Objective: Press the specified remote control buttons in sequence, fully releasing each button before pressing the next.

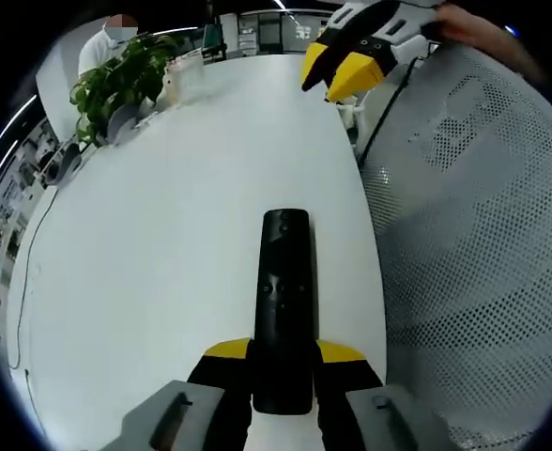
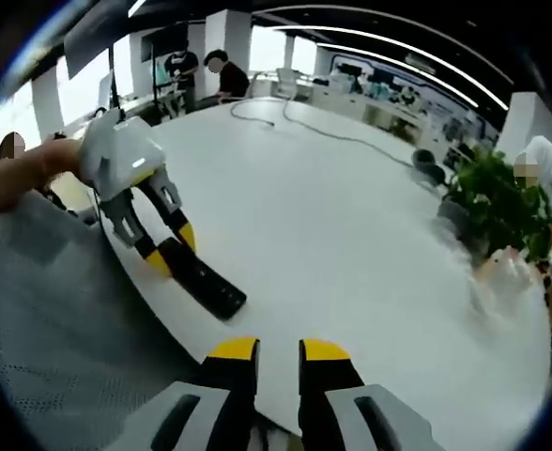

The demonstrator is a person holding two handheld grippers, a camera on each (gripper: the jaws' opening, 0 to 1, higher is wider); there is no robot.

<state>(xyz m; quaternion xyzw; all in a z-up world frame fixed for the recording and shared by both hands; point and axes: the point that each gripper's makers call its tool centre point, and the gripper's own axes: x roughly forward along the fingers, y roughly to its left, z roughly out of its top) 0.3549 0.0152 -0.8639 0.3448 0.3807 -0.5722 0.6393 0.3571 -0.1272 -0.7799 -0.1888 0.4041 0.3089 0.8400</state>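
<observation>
Broad white oval table (image 1: 163, 263) with a smooth matte top, spreading across the left gripper view and again across the right gripper view (image 2: 351, 244). Beside the table's near edge, a grey perforated mesh chair back (image 1: 473, 254), rising along the table's side; same mesh at the table's edge in the right gripper view (image 2: 51, 319). Toward the table's far end, a leafy green potted plant (image 1: 116, 80), standing on the tabletop; seen again near the table's rim (image 2: 492, 202). Thin dark cable (image 2: 332, 132) trailing over the far part of the table.

On the table near its edge by the chair, a slim black rectangular remote control (image 1: 283, 301) with small round buttons, lying flat. Left gripper (image 1: 283, 362), grey-bodied with yellow-and-black tips, pinching the remote's near end from both sides, jaws pressed against its long edges. From the right gripper view, the same left gripper (image 2: 168, 249) angled down over the table edge, a hand (image 2: 23, 174) behind it, the remote (image 2: 206, 282) jutting out from between its tips onto the tabletop.

Right gripper (image 2: 278, 352) hovering above the table's near rim, yellow tips slightly apart with only a narrow gap, gripping nothing. In the left gripper view, right gripper (image 1: 337, 70) poised above the table's far side, well apart from the remote.
</observation>
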